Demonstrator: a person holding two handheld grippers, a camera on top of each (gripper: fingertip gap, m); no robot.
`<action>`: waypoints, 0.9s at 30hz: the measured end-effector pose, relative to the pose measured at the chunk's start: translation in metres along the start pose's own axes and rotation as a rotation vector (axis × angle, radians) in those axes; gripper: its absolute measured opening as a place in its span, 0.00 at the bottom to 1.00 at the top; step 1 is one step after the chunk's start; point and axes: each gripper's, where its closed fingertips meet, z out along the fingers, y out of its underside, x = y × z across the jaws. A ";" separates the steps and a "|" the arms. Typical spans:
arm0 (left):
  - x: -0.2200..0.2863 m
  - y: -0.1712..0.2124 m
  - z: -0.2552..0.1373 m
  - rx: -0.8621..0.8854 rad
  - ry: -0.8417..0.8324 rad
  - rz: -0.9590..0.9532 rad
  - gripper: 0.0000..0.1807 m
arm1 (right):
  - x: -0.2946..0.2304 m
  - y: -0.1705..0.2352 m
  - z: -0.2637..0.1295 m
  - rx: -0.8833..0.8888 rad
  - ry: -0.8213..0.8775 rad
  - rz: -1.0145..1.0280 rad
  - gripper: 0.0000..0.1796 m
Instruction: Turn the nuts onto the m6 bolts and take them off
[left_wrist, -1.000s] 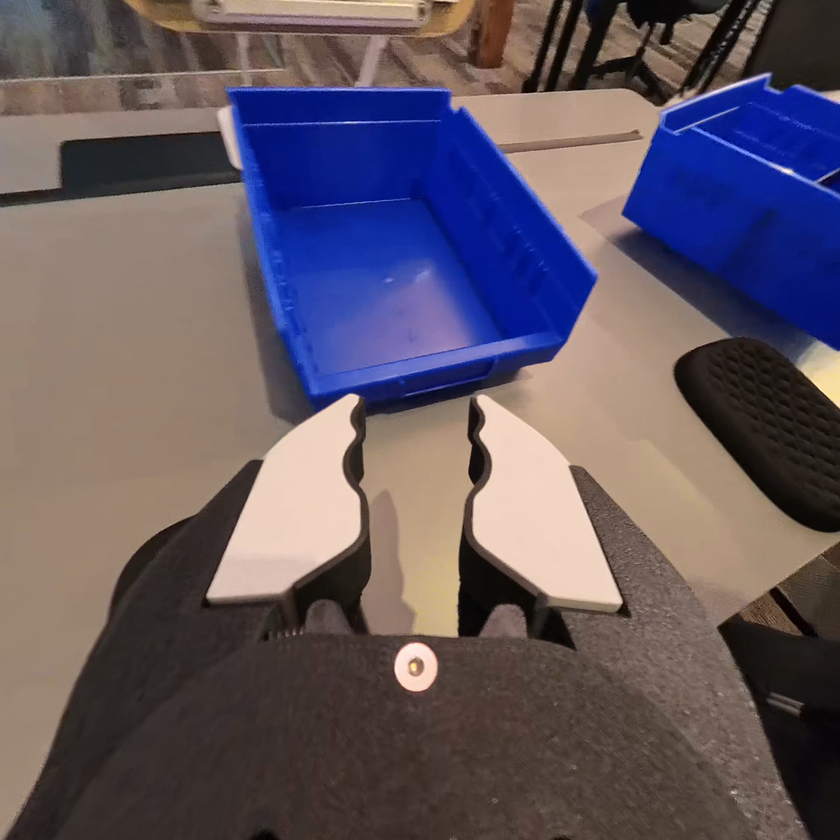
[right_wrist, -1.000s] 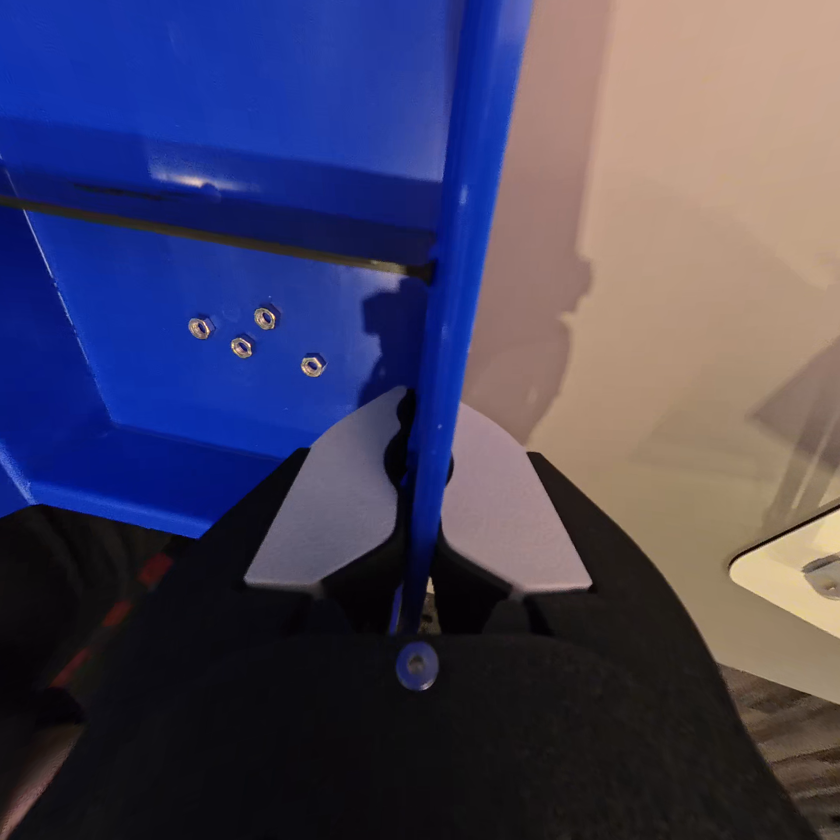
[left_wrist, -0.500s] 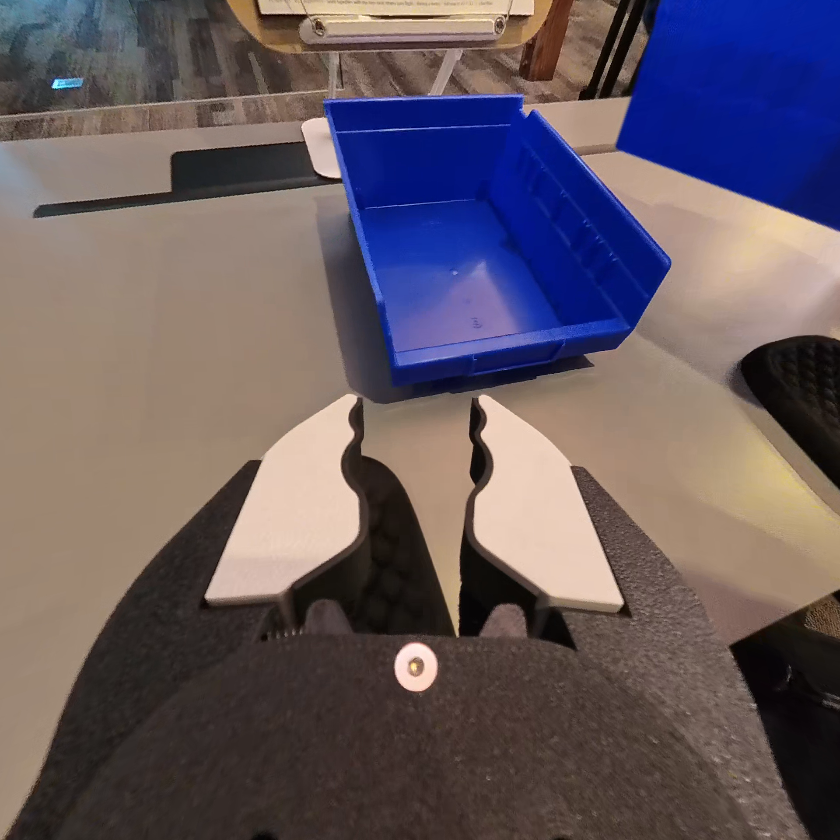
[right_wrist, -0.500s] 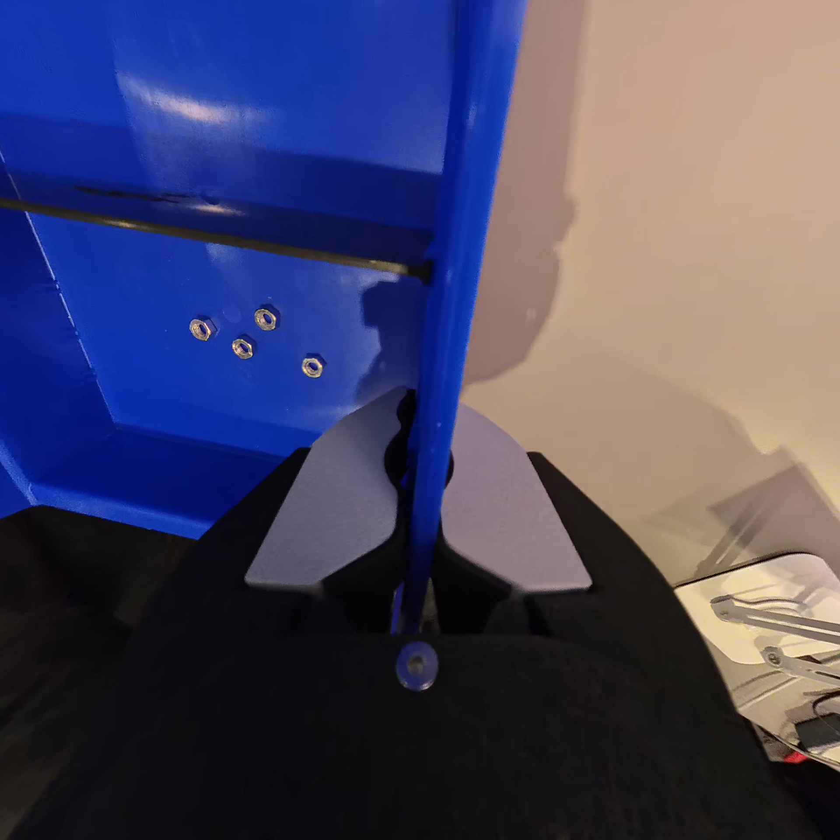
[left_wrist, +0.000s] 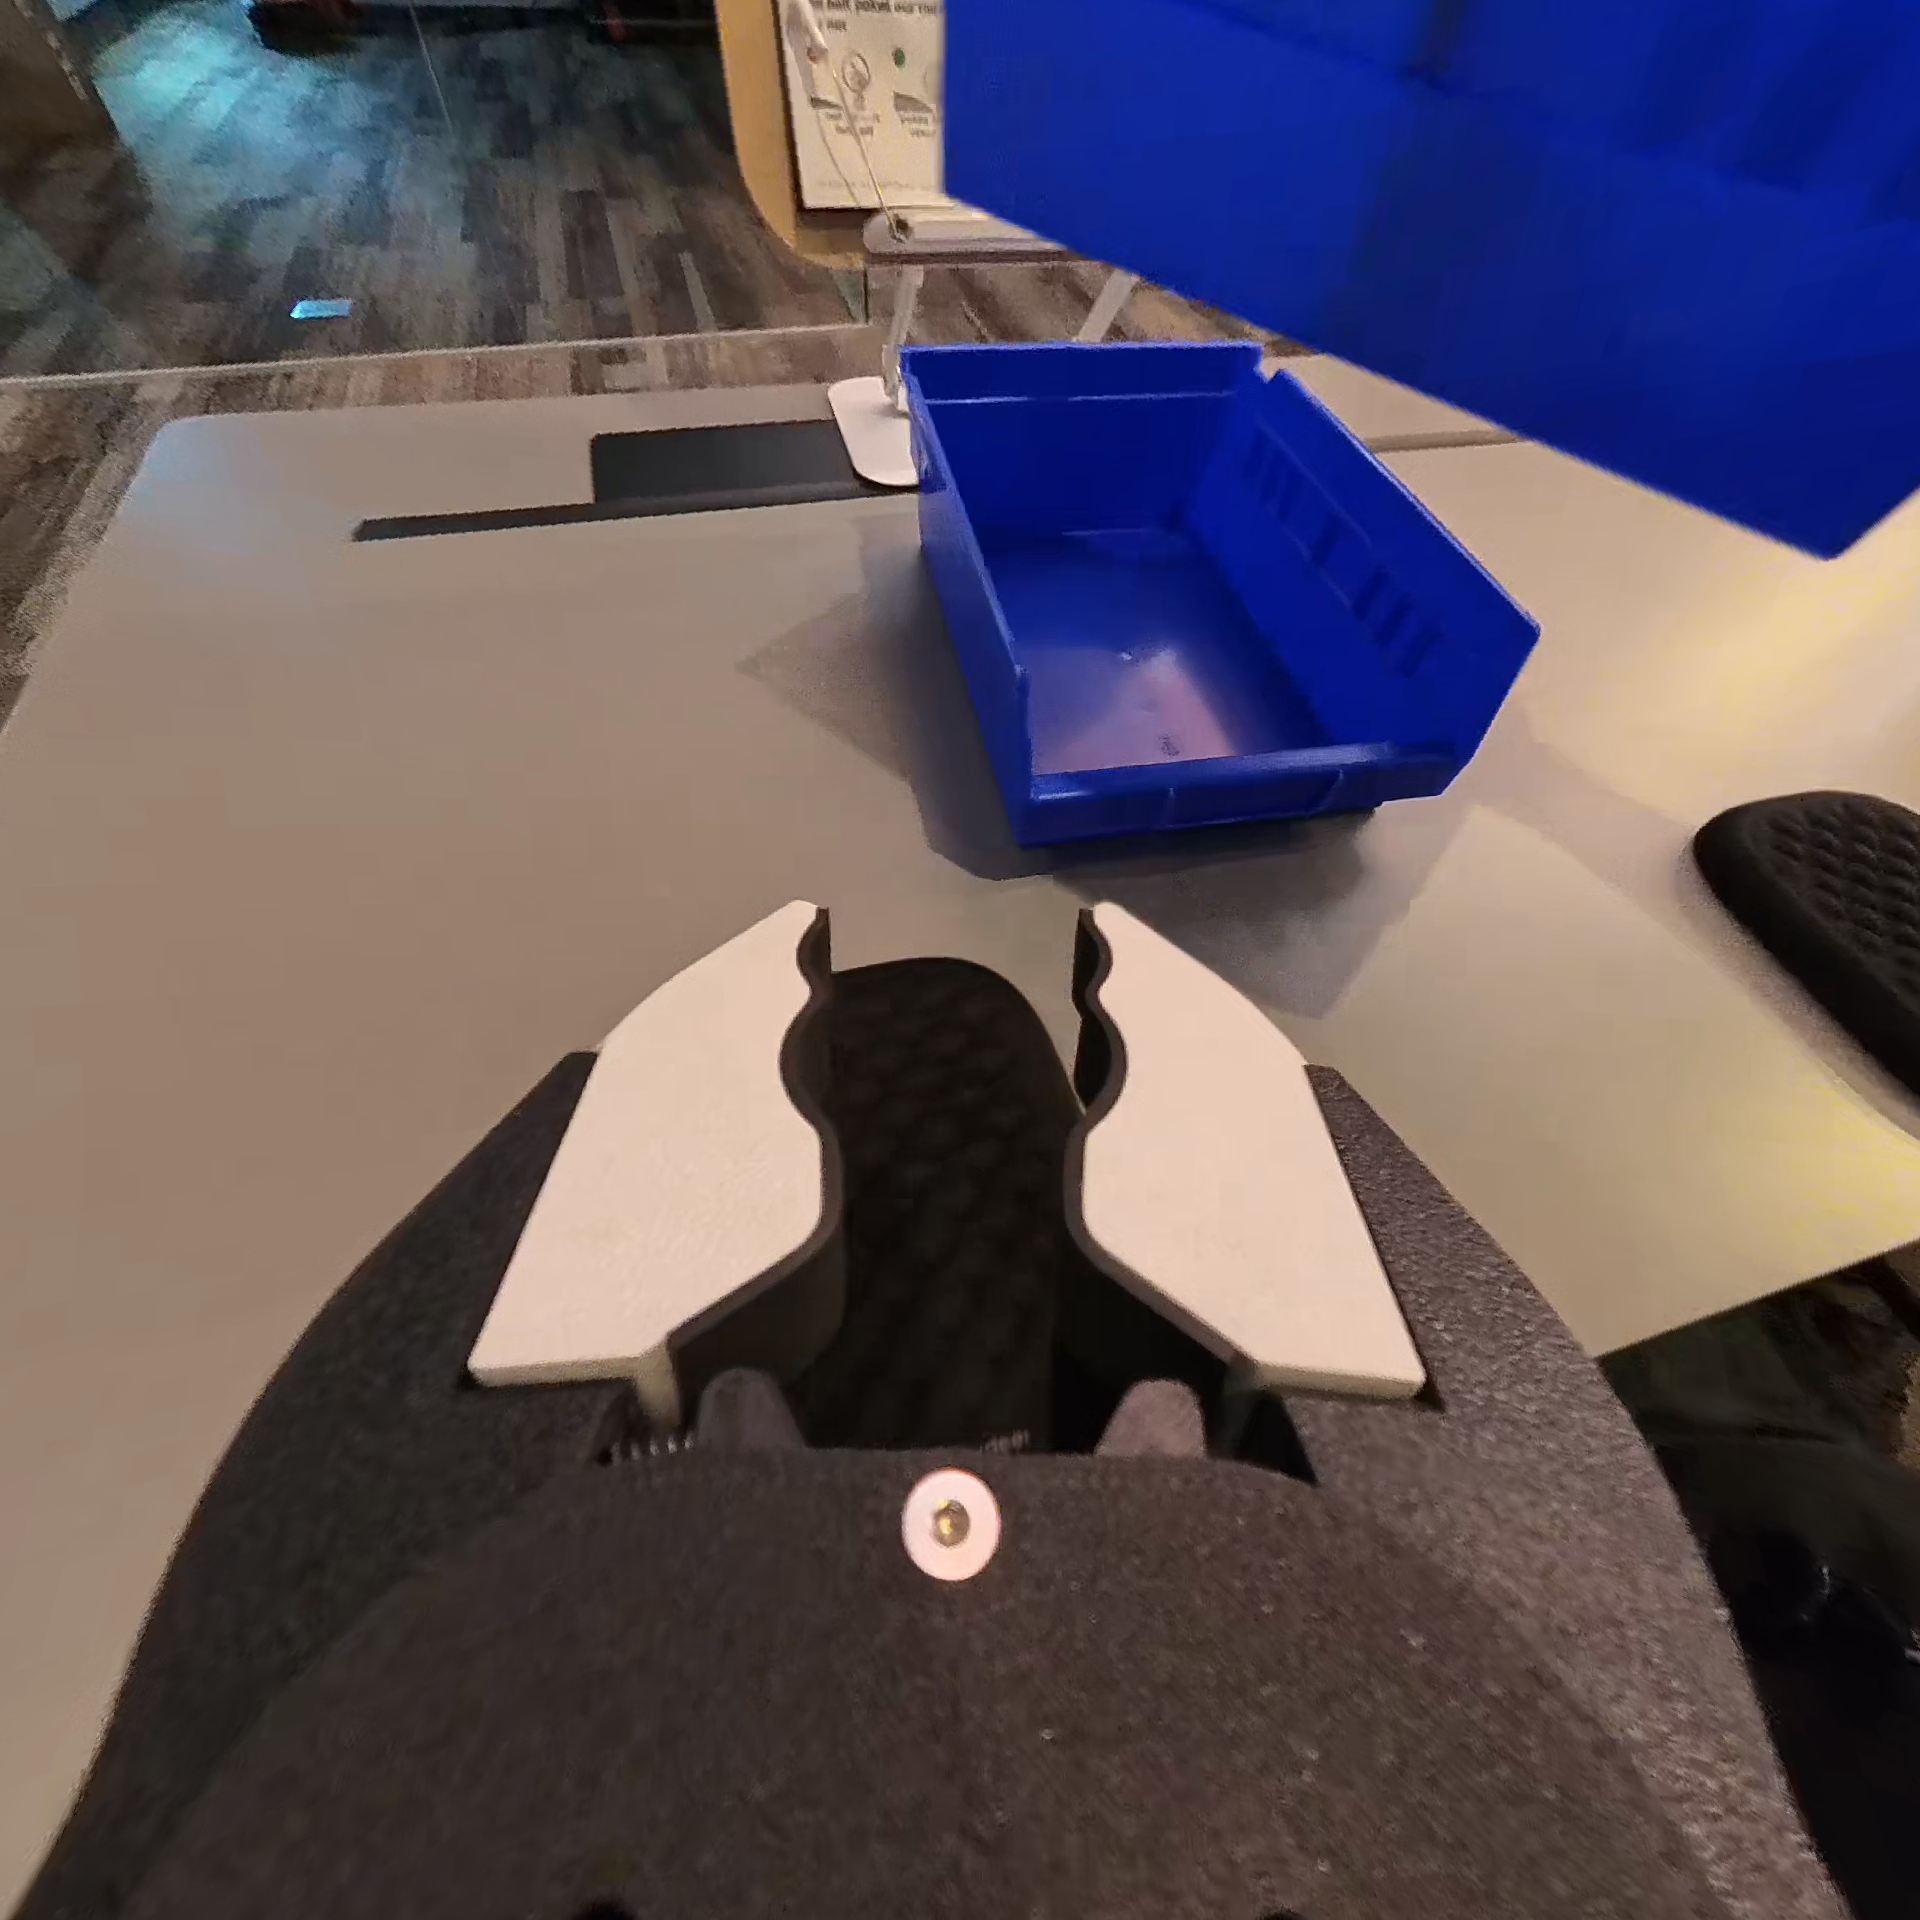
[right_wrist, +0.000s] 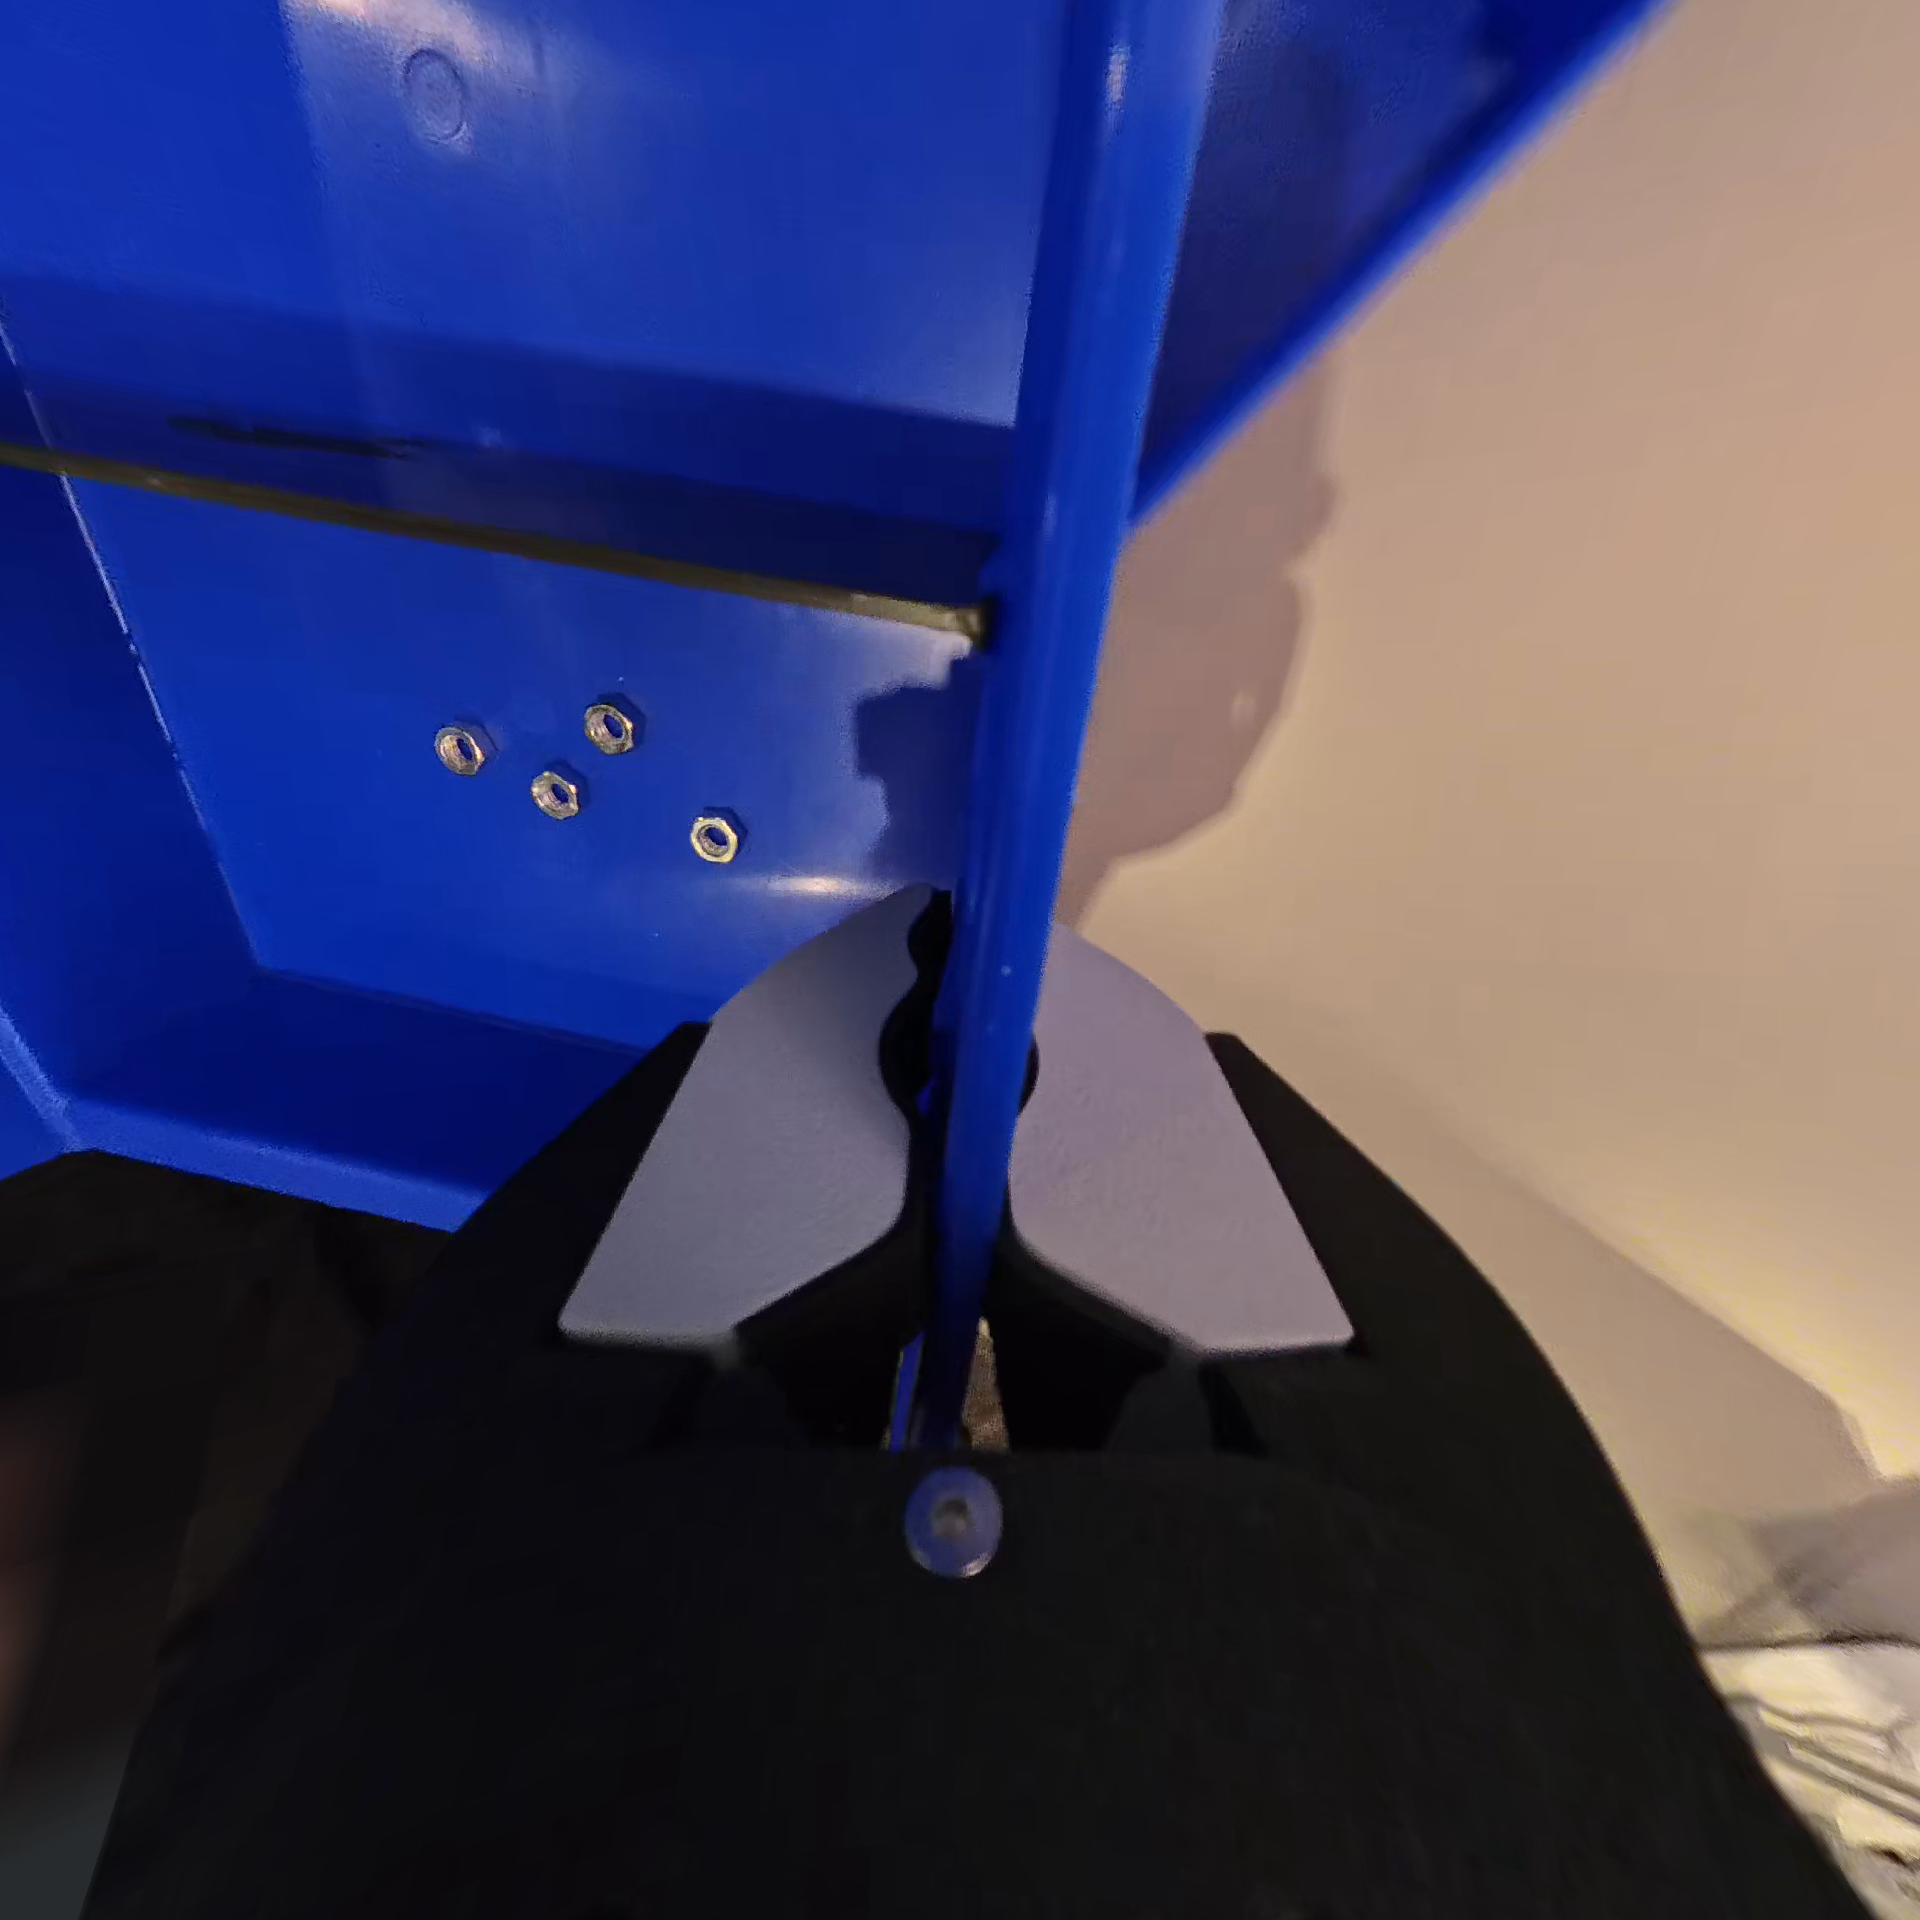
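My right gripper (right_wrist: 982, 935) is shut on the side wall of a blue bin (right_wrist: 1070, 520) and holds it up in the air. Several small silver nuts (right_wrist: 556, 795) lie on that bin's floor, in the near compartment before a dark divider (right_wrist: 520, 540). The lifted bin also shows in the left wrist view (left_wrist: 1455, 208), blurred, at the upper right above the table. My left gripper (left_wrist: 951, 920) is open and empty, above the table's near edge. An empty blue bin (left_wrist: 1195, 603) stands on the grey table (left_wrist: 416, 779) ahead of it. No bolts are in view.
A black chair armrest (left_wrist: 1829, 914) sits at the right edge of the table, and another (left_wrist: 925, 1143) lies under my left gripper. A black strip (left_wrist: 623, 488) and a white stand base (left_wrist: 873, 436) are at the table's far side. One gripper's finger ends stand about 35 centimetres off the other's.
The right gripper has lifted the bin with the nuts higher above the table. The left gripper has pulled back and left, so the empty bin looks smaller and farther right.
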 end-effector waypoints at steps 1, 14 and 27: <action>-0.003 0.001 -0.005 0.011 -0.004 -0.008 0.24 | -0.012 -0.012 0.006 0.003 -0.014 -0.011 0.02; -0.061 0.033 -0.064 0.047 -0.179 -0.109 0.26 | -0.154 -0.163 0.093 0.013 -0.054 -0.101 0.02; -0.134 0.043 -0.085 0.061 -0.404 -0.145 0.30 | -0.202 -0.241 0.207 0.021 -0.064 -0.084 0.02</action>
